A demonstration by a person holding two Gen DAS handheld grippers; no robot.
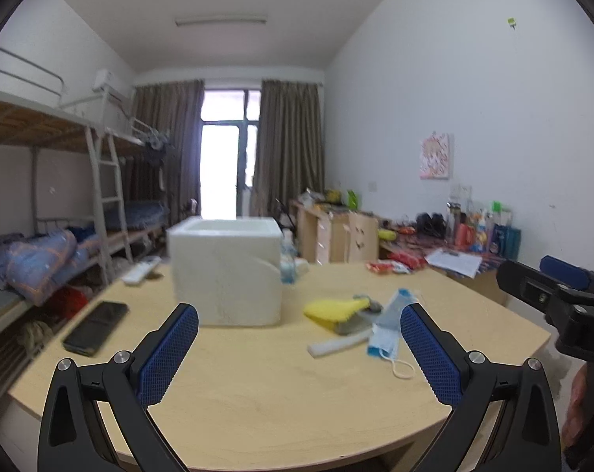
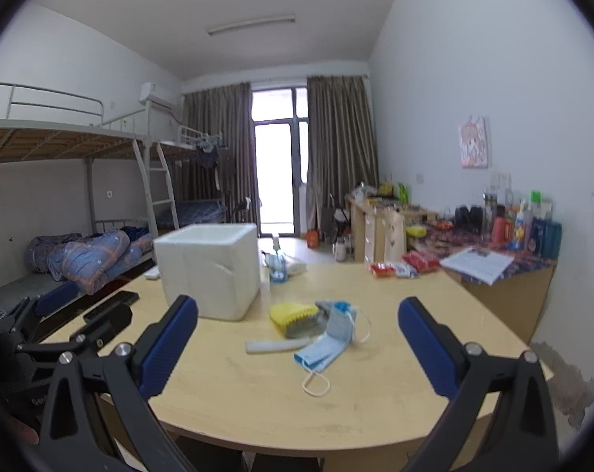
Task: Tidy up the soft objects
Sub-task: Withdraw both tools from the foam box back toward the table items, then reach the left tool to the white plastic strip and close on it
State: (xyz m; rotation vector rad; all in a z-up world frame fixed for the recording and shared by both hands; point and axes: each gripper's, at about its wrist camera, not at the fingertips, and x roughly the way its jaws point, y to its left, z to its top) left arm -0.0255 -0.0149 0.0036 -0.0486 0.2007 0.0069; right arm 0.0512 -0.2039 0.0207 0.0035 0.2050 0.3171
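Each wrist camera catches the other tool. The left wrist view shows the right gripper (image 1: pixel 548 291) entering at 3 o'clock, dark body with a blue pad, and a bit of a hand (image 1: pixel 578 405) below it at the frame edge; from this side its jaw gap cannot be read. The right wrist view shows the left gripper (image 2: pixel 61 314) at 9 o'clock, low beside the table's left edge, its jaw gap likewise unreadable there.

In their own views both tongs are spread wide and hold nothing: the left gripper (image 1: pixel 299 326) and the right gripper (image 2: pixel 297 318) each hover above the near part of the wooden table (image 1: pixel 257 393), pointing across it toward the window.

The soft things lie together right of the white foam box (image 1: pixel 226 271) — a yellow sponge (image 1: pixel 334 310) at about 1 o'clock from the left tongs, resting on a grey scrub pad (image 1: pixel 356 322), with blue face masks (image 1: pixel 387 330) touching them on the right and a pale strip (image 1: pixel 336 344) just in front. In the right wrist view the same pile sits dead centre, at 12 o'clock between the blue fingers — sponge (image 2: pixel 291 312), masks (image 2: pixel 328 338), strip (image 2: pixel 275 345).

Only the left wrist view gives the whole black phone (image 1: pixel 96 328) at 10 o'clock; a remote (image 1: pixel 139 269) lies left of the box.
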